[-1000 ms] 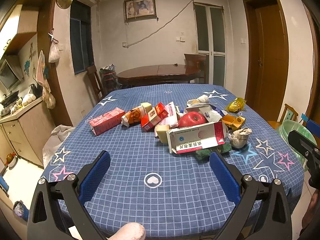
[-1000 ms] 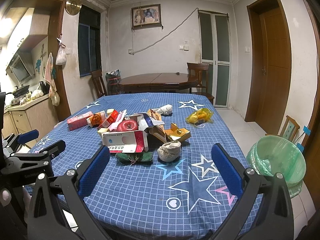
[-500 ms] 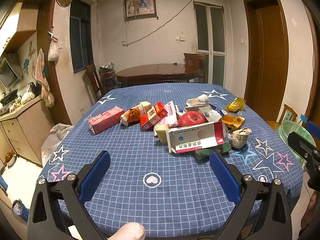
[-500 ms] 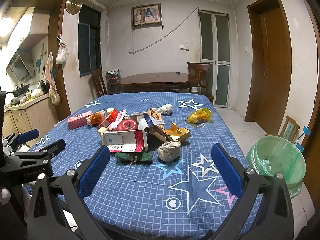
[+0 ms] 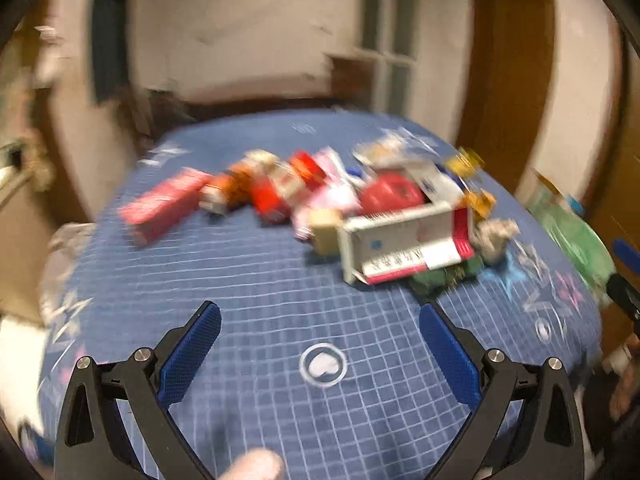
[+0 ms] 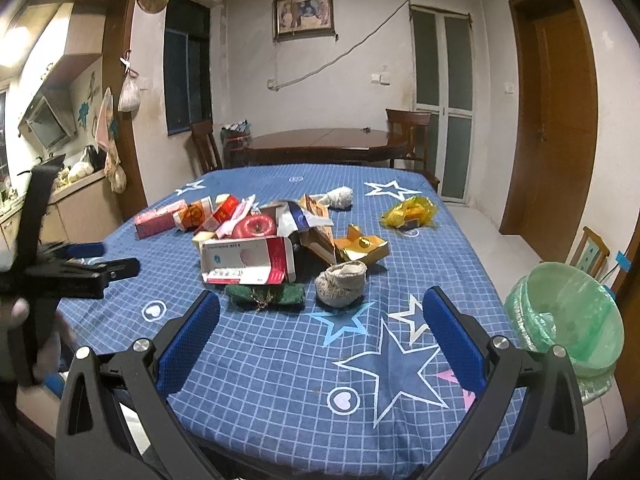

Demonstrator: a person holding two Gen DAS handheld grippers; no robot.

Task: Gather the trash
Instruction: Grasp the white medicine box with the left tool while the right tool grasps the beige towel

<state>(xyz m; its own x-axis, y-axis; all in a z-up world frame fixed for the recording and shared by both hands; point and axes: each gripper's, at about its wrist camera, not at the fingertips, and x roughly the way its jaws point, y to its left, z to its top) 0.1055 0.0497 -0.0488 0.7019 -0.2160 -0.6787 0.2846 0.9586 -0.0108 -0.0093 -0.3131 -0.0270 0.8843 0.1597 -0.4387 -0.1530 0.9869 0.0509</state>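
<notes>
Trash heaped mid-table on the blue checked tablecloth (image 6: 280,360), all of it placed here against the open white-and-red carton (image 6: 248,261). Behind the carton: a red apple (image 6: 256,227), not obviously trash. Left of it and further back: a pink box (image 6: 154,222) and a jumble of small orange and red packets. Just in front: a dark green scrap (image 6: 266,294). Right of it: a crumpled grey wad (image 6: 341,283), a gold wrapper (image 6: 362,249), and further off a yellow bag (image 6: 410,211). Well to the right, off the table edge: a green-lined bin (image 6: 568,320).

Left gripper (image 5: 320,334) spread wide and empty over bare cloth, short of the carton; view badly smeared. Right gripper (image 6: 320,330) likewise wide apart, holding nothing, nearest the wad and the scrap.

Handling, by guess: carton light, hollow, easily crushed; best pinched across a short end wall or flap rather than its broad face. Wad soft and squashy, fine gripped anywhere. Wrappers thin, slippery, likely needing a pinch at a raised fold.
</notes>
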